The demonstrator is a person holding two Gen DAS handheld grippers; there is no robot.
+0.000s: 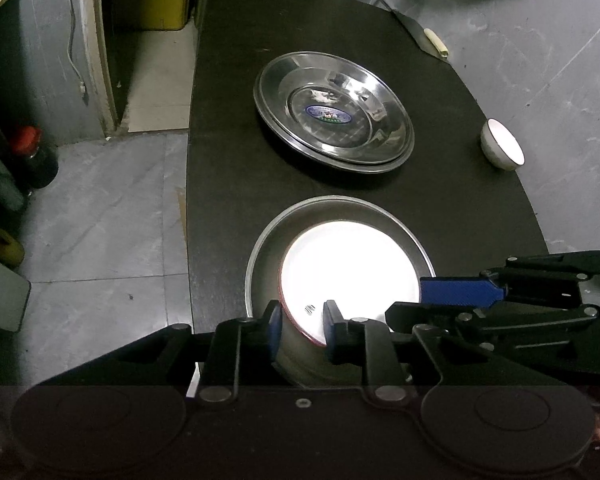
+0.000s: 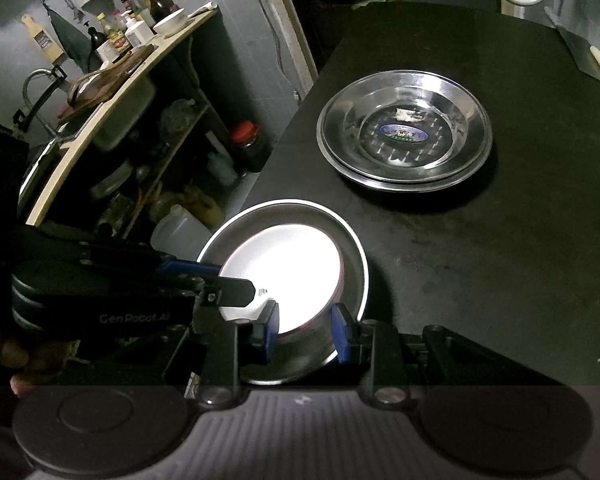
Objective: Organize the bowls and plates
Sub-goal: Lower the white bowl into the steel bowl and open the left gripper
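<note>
On black table [image 1: 440, 208] | both claws straddle white bowl's [image 1: 348, 268] rim, grip unclear | stacked steel plates [image 1: 334, 110] beyond

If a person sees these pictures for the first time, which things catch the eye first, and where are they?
The brightest thing is the white bowl, glaring under the light, sitting inside a metal pan at the near edge of the black table. Both the left gripper and the right gripper straddle its rim. Farther back lies a shiny stack of steel plates, and a small white bowl stands alone near the table's right edge.
</note>
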